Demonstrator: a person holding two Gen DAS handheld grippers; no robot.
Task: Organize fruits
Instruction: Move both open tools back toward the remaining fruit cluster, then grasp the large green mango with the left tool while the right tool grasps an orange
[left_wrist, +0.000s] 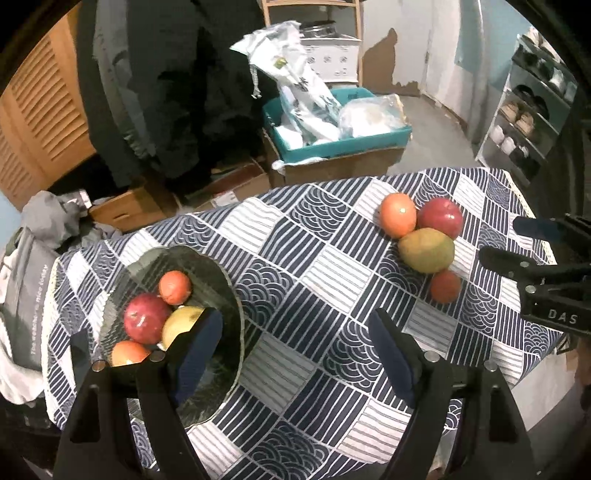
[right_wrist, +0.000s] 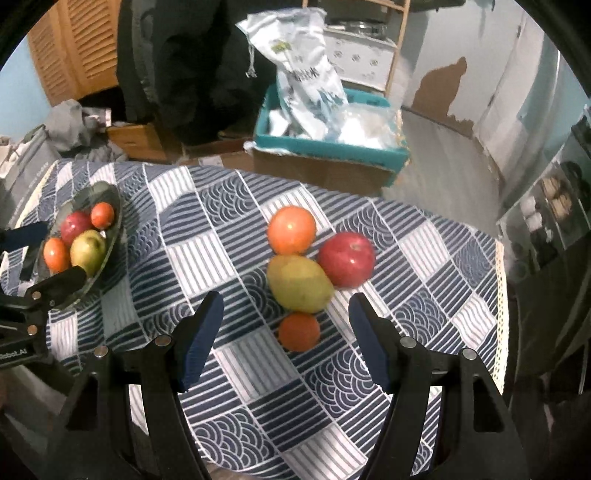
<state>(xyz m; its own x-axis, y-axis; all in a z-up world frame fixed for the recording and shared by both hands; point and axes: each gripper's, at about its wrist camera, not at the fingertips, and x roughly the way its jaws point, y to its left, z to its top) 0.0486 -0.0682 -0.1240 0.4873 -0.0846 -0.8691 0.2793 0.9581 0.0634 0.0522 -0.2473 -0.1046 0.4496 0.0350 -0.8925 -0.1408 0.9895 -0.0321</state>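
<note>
A dark glass bowl (left_wrist: 221, 280) sits at the table's left and holds a red apple (left_wrist: 146, 317), a yellow-green fruit (left_wrist: 181, 323) and two orange fruits. It also shows in the right wrist view (right_wrist: 114, 218). A loose group lies on the cloth to the right: a large orange (right_wrist: 291, 229), a red apple (right_wrist: 346, 259), a green-yellow mango (right_wrist: 299, 283) and a small orange (right_wrist: 299, 331). My left gripper (left_wrist: 295, 332) is open and empty, its left finger over the bowl's near side. My right gripper (right_wrist: 286, 317) is open and empty, fingertips either side of the small orange.
The table wears a navy and white patterned cloth (right_wrist: 236, 369). Its right edge has a lace trim (right_wrist: 499, 288). Behind the table stand cardboard boxes and a teal bin (right_wrist: 325, 147) with bags. Shelves (left_wrist: 532, 122) stand at the right.
</note>
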